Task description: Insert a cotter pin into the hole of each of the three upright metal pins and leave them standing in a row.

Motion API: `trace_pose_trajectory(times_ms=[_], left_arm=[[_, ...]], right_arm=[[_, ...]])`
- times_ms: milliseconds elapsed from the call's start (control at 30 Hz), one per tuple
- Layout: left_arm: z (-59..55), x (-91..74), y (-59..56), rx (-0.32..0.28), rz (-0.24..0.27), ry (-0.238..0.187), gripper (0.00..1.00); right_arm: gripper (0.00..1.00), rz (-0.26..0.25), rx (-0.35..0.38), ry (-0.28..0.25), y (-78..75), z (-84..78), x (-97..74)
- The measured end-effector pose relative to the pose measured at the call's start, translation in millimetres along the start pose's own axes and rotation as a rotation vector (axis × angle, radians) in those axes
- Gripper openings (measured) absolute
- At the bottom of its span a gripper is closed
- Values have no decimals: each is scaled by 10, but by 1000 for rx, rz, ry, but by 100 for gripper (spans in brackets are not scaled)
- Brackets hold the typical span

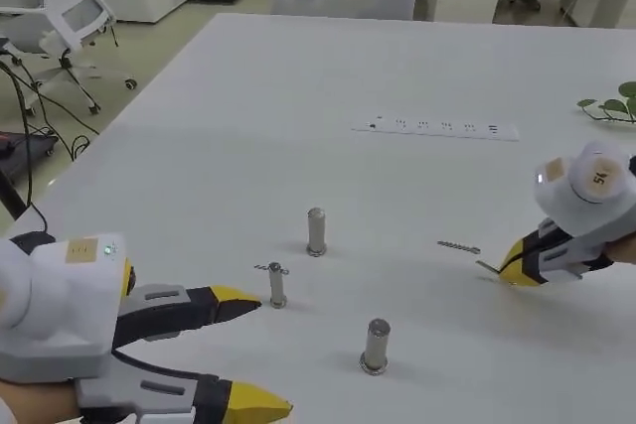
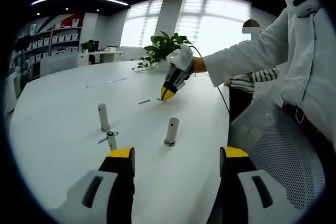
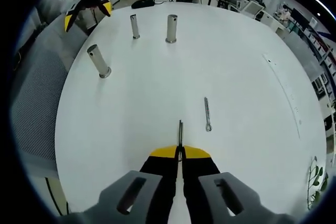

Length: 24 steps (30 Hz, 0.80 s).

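Power strip (image 1: 437, 128) beyond pins (image 1: 316, 232) (plant (image 1: 614, 106) nearby)

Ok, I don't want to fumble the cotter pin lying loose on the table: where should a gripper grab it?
Take the loose cotter pin by its looped head, coming straight down with the jaws across its length. It lies flat on the table, so a side approach would likely scrape the surface, and gripping the head probably leaves the straight legs free for insertion.
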<state>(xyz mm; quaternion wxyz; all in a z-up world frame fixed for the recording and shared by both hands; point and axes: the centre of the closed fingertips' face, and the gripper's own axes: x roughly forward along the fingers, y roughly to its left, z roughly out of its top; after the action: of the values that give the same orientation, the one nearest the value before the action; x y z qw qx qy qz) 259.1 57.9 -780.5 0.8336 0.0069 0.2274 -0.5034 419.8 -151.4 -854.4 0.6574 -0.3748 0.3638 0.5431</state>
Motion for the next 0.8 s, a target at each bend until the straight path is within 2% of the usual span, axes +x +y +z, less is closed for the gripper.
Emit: trace_pose_trajectory(times_ms=[400, 800], left_arm=[[60, 33, -25, -2, -2, -11, 64], [207, 116, -43, 2, -6, -37, 61]], right_arm=[[4, -4, -19, -7, 56, 80, -114], [4, 3, -71, -39, 266, 305, -301]])
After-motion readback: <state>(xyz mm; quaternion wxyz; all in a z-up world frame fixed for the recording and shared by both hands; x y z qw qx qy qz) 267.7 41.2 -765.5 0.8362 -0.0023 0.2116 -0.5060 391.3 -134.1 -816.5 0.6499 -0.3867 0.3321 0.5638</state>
